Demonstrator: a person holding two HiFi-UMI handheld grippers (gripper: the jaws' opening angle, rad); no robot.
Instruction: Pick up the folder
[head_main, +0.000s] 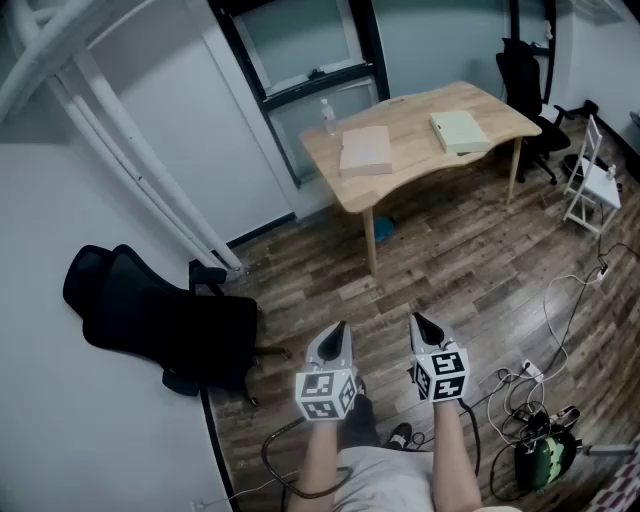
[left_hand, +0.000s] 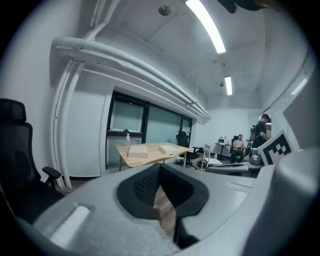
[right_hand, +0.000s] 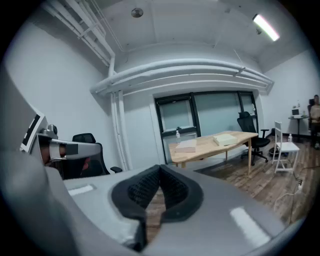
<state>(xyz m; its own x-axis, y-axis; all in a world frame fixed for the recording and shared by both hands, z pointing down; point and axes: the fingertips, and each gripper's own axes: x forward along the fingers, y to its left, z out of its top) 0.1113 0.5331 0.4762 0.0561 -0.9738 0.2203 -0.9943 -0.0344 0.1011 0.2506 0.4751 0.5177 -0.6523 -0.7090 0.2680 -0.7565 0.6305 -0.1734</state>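
Observation:
Two flat folders lie far ahead on the wooden table (head_main: 410, 165): a pinkish one (head_main: 365, 150) at its left and a pale green one (head_main: 458, 131) at its right. Both also show in the left gripper view, pinkish folder (left_hand: 138, 150) and green folder (left_hand: 170, 148), and in the right gripper view, pinkish folder (right_hand: 186, 145) and green folder (right_hand: 224, 139). My left gripper (head_main: 340, 328) and right gripper (head_main: 418, 320) are held side by side over the wood floor, well short of the table. Both are shut with nothing in them, as the left gripper (left_hand: 159, 166) and right gripper (right_hand: 160, 168) show close up.
A clear water bottle (head_main: 328, 117) stands at the table's back left. A black office chair (head_main: 150, 320) stands by the wall at left, another black chair (head_main: 525, 80) behind the table, and a white folding chair (head_main: 590, 185) at right. Cables (head_main: 530, 385) lie on the floor at right. People (left_hand: 239, 145) are far across the room.

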